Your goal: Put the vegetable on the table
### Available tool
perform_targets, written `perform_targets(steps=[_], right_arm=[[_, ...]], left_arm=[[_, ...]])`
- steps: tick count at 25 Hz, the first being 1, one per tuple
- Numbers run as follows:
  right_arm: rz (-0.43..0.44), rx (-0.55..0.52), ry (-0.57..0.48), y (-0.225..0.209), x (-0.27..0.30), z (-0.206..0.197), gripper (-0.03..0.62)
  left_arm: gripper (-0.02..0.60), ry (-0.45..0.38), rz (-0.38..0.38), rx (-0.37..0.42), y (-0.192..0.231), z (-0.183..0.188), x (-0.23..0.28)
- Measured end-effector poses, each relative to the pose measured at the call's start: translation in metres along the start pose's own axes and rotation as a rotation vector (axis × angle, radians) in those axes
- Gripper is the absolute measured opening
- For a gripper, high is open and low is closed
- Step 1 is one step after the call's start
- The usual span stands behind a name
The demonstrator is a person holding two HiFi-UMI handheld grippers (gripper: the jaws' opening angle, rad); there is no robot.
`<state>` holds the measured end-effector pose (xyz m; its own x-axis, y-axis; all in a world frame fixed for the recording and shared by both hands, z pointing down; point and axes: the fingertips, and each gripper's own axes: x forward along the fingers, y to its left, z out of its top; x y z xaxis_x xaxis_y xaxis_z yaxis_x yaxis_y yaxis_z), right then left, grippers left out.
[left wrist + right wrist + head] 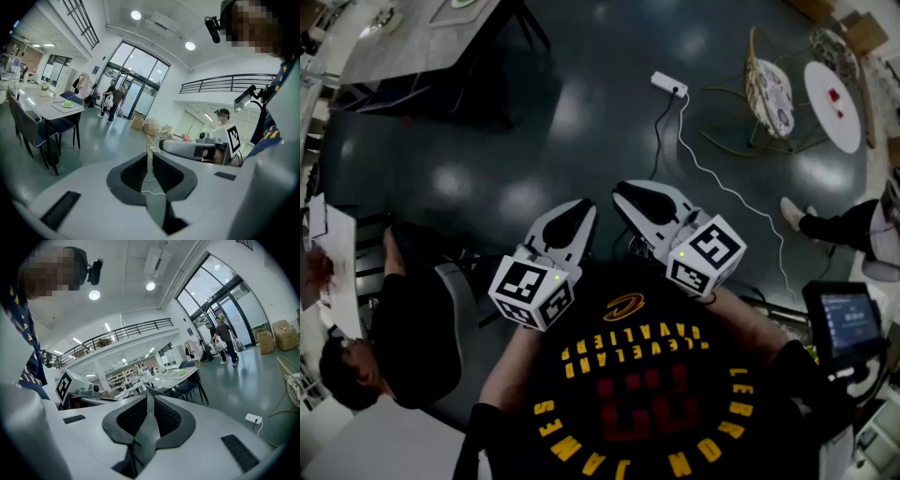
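Standing well apart from the surface point(412, 42) at far left, the person holds both tools at the chest, above the floor. Left tongs point(578, 214) are clenched on nothing, and right tongs point(630, 195) likewise. A green item point(67, 104) on a tray at one end of that surface may be the vegetable, unconfirmed. It lies ahead-left, nearer the left tongs, long axis indeterminate. Shirt point(647, 394) reads "CLEVELAND CAVALIERS", "LEBRON JAMES", "23".

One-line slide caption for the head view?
White left gripper and white right gripper, both shut and empty, held over a dark glossy floor; grey table at upper left.
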<state>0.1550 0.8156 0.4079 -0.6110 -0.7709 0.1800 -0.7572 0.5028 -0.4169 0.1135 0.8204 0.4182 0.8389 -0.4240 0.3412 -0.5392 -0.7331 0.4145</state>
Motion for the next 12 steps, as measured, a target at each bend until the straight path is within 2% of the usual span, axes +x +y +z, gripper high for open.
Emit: perform_targets(steps=[12], right_arm=[[0.017,0.037,0.001,-0.023,-0.013,0.001,0.057]], left_arm=[[0.037,0.001,0.023,-0.026,-0.013,-0.005,0.022]])
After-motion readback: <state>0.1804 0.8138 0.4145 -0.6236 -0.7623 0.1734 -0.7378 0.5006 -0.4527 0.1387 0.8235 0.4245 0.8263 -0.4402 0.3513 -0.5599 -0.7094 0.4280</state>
